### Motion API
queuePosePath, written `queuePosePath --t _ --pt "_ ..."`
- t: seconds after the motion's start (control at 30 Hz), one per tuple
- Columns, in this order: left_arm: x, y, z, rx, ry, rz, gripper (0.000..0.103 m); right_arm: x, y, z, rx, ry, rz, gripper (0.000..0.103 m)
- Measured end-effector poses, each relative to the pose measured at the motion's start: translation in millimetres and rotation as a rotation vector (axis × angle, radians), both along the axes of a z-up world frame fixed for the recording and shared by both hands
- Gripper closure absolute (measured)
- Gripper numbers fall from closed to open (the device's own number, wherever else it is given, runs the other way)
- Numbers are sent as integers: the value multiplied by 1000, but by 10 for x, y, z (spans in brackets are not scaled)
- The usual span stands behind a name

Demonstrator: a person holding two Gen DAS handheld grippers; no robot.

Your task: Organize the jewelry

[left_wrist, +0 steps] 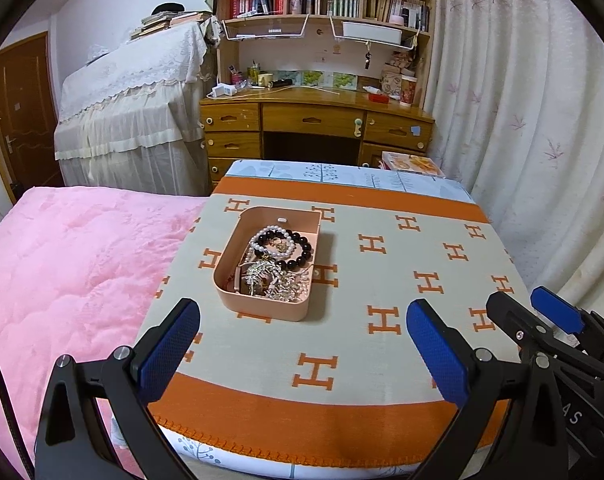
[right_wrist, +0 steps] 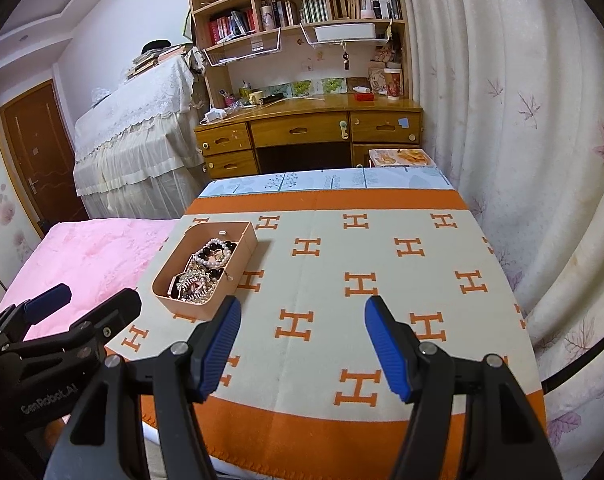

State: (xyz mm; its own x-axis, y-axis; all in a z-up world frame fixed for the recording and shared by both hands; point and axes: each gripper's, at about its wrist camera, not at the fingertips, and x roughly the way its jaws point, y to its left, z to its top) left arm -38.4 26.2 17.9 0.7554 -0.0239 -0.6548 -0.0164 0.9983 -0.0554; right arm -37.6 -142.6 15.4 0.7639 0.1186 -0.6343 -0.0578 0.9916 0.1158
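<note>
Near the cloth's (left_wrist: pixel 381 216) front edge, with both the left gripper (left_wrist: pixel 302 356) and right gripper (right_wrist: pixel 298 348) open and empty: risk of snagging tangled jewelry (left_wrist: pixel 276 264) and dragging the box (left_wrist: pixel 262 308).

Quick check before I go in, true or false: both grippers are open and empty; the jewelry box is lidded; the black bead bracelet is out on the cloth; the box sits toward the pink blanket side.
1. The left gripper and right gripper are open and empty. True.
2. The jewelry box is lidded. False: it is open-topped.
3. The black bead bracelet lies on the cloth. False: it is inside the box.
4. The box sits toward the pink blanket. True.
</note>
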Motion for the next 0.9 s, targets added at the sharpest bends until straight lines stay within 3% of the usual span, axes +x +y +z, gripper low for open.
queuePosePath --t 0.9 --pt "44 32 -84 8 35 4 1 25 8 -11 8 -4 9 38"
